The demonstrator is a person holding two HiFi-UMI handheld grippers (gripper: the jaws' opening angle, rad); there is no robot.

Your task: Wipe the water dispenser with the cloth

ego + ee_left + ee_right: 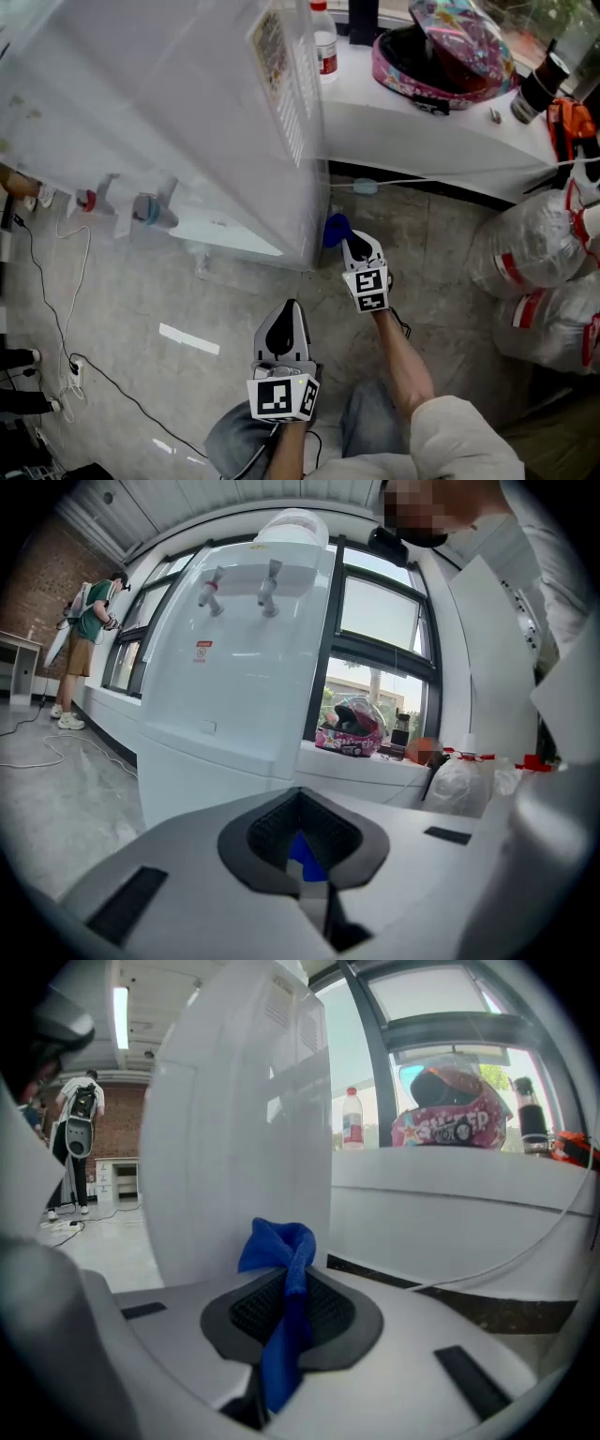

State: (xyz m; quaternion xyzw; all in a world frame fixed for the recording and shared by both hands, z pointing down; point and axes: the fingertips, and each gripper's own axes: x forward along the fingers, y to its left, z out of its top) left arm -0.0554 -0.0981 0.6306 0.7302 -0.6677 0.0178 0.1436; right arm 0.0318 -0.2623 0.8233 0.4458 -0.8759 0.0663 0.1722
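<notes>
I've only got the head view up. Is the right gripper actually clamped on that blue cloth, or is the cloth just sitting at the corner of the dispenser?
Observer: Clamped. In the right gripper view the right gripper has its jaws shut on the blue cloth, which runs down between them and bunches past the tips.
Operator: And the left one, is it carrying anything?
Observer: No. In its own view the left gripper has its jaws together with nothing clamped.
Operator: Anybody near the machine?
Observer: A person in a green top stands farther back, beyond the water dispenser.
</notes>
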